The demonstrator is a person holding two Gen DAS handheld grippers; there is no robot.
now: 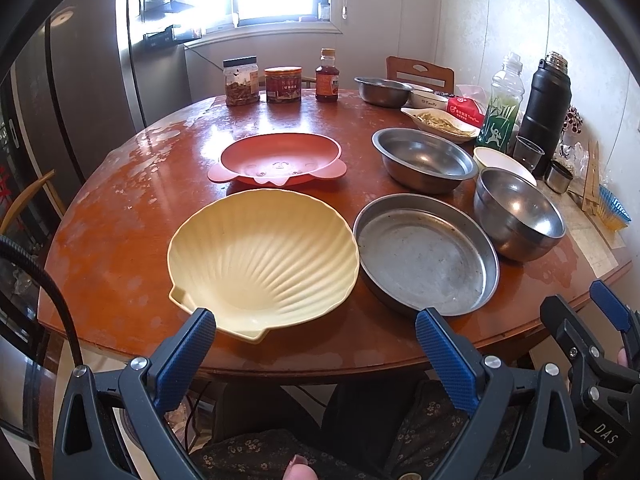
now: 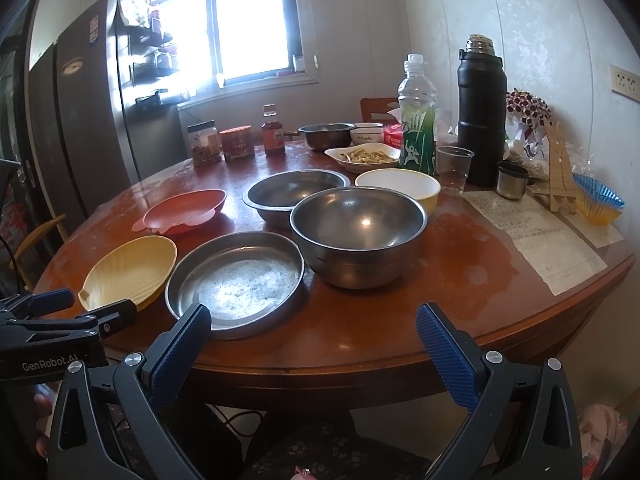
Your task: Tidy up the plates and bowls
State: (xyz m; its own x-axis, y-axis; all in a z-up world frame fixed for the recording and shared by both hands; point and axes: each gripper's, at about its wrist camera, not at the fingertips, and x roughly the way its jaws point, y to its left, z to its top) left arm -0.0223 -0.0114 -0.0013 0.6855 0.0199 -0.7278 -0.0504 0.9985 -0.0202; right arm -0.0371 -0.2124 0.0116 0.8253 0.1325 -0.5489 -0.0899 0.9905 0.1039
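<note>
Shell plate point(image 1: 262, 258) touching pan point(image 1: 426, 250) | left claw point(image 1: 316, 330) open at table edge point(image 1: 280, 364)

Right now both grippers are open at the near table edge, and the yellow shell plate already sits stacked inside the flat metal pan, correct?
Not quite. The yellow shell plate is not in the flat metal pan; it lies on the table beside the pan, on its left, as the left wrist view shows. The rest holds: the left gripper and right gripper are open at the near edge.

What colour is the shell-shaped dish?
Pale yellow shell-shaped dish, clearest in the left wrist view.
</note>
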